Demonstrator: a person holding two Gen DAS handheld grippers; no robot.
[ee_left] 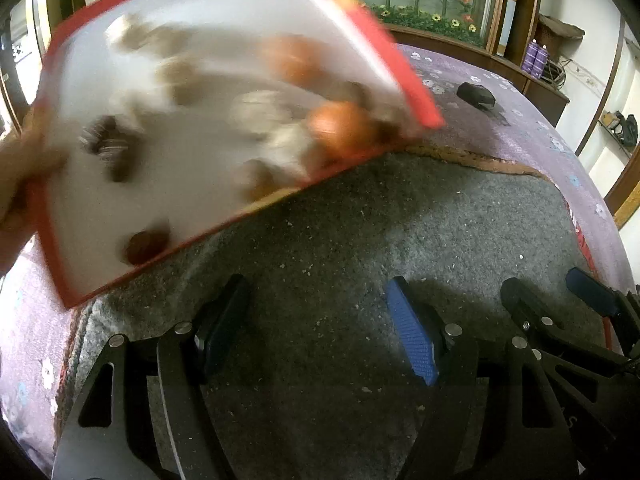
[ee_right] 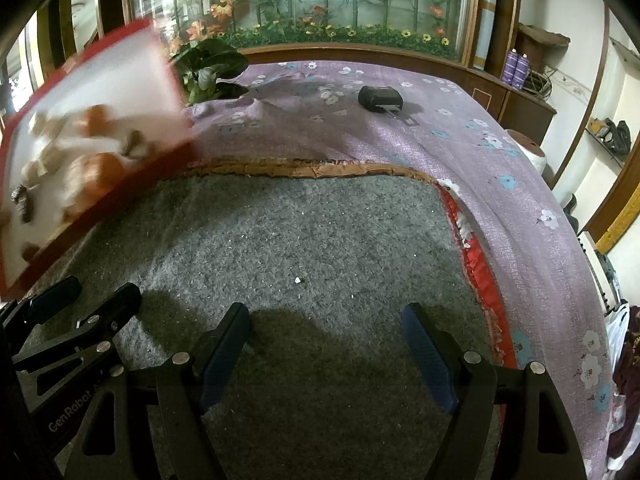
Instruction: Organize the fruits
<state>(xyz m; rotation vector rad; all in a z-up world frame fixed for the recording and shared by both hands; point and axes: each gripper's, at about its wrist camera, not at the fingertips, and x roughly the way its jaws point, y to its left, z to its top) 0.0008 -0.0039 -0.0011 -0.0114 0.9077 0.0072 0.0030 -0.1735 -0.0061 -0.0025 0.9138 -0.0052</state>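
Nearest the lens, the left gripper sits low over the grey felt mat with its jaws spread wide and nothing between them. The right gripper is just beside it on the right, equally wide open and empty, its blue pads facing bare mat.

Further off on the left, a red-rimmed white tray is tilted steeply, its near-right corner dipping toward the mat's far-left edge. A bare hand appears to hold it by its left rim. The tray is heavily blurred, so its load is hard to read: two orange fruits, some pale beige pieces and a few dark brown pieces, all gathered toward the low corner. What the pale and dark items are cannot be told.

The mat shows only small crumbs, no fruit. Beyond it lies a purple flowered cloth with a small black object far off, and a potted plant at the far left.

By this showing, the organizing has not begun: no fruit is sorted or gripped, and the whole load is on the tray. Everything, spreading the items and then grouping them, seems left to do.
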